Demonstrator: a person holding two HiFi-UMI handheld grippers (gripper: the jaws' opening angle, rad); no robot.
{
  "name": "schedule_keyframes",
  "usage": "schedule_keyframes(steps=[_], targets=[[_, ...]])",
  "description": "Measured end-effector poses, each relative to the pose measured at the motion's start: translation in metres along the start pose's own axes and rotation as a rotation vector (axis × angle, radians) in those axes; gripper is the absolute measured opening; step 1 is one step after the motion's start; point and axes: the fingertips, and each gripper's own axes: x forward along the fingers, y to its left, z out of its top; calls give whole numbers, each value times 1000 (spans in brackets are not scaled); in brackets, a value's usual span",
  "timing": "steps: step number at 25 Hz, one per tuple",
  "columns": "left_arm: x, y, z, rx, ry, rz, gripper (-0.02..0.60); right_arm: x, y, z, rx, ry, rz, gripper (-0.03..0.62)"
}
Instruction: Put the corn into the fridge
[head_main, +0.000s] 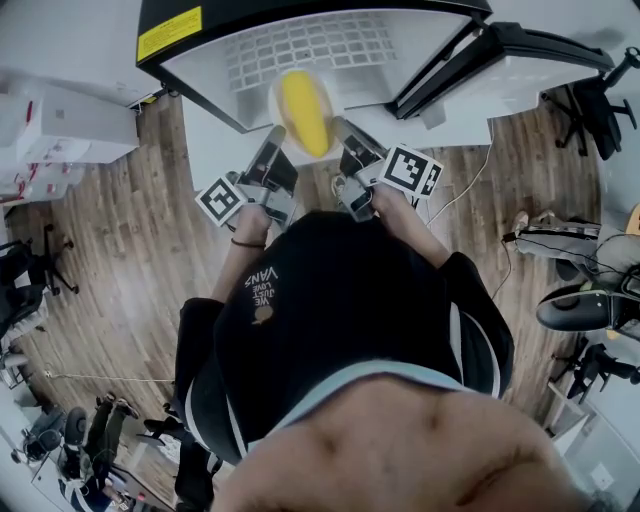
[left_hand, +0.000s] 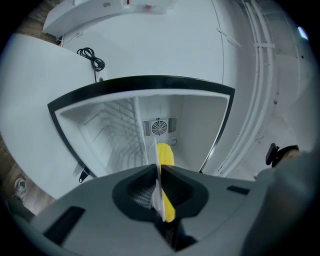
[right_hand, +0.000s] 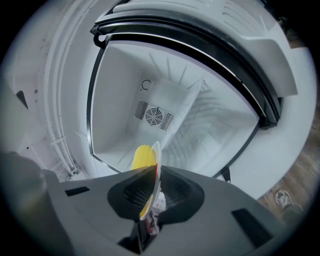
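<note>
Now, corn (head_main: 304, 112) on plate (head_main: 278, 105) before fridge (head_main: 400, 30)

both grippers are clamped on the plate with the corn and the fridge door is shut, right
Not quite: the fridge door is open, not shut; both gripper views look straight into its white interior. The rest holds: the left gripper and right gripper are each clamped on the rim of the plate carrying the corn.

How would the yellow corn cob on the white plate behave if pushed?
The yellow corn cob looks rounded and lies loose, so it probably rolls. It seems light: left tool and right tool carry its round white plate by the rim.
</note>
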Motion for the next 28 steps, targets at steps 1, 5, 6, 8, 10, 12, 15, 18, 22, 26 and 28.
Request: schedule_keyframes(steps=[1, 5, 6, 8, 10, 12, 15, 18, 22, 26, 28], targets=[[2, 0, 1, 4, -4, -1, 36, 1, -1, 3, 1, 4, 3, 28], [12, 2, 4, 5, -24, 1, 36, 8, -4, 13, -2, 21, 13, 28], [14, 3, 5, 5, -30, 1, 36, 10, -5, 16, -2, 26, 16, 28], [19, 4, 8, 8, -41, 2, 36, 15, -7, 21, -2, 37, 21, 28], [23, 6, 11, 9, -51, 6, 37, 19, -8, 25, -4, 47, 25, 28], [25, 6, 13, 11, -63, 9, 37, 23, -8, 28, -7, 56, 30, 28], [30, 6, 16, 13, -79, 11, 36, 27, -10, 32, -4, 71, 36, 28], [35, 7, 20, 6, -94, 10, 36, 33, -11, 38, 0, 82, 42, 28], [40, 7, 22, 3, -111, 12, 36, 37, -12, 44, -4, 99, 50, 28], [43, 9, 25, 2, -126, 16, 37, 43, -13, 47, -8, 118, 52, 28], [43, 12, 29, -5, -131, 21, 37, 48, -14, 48, -9, 126, 51, 28]])
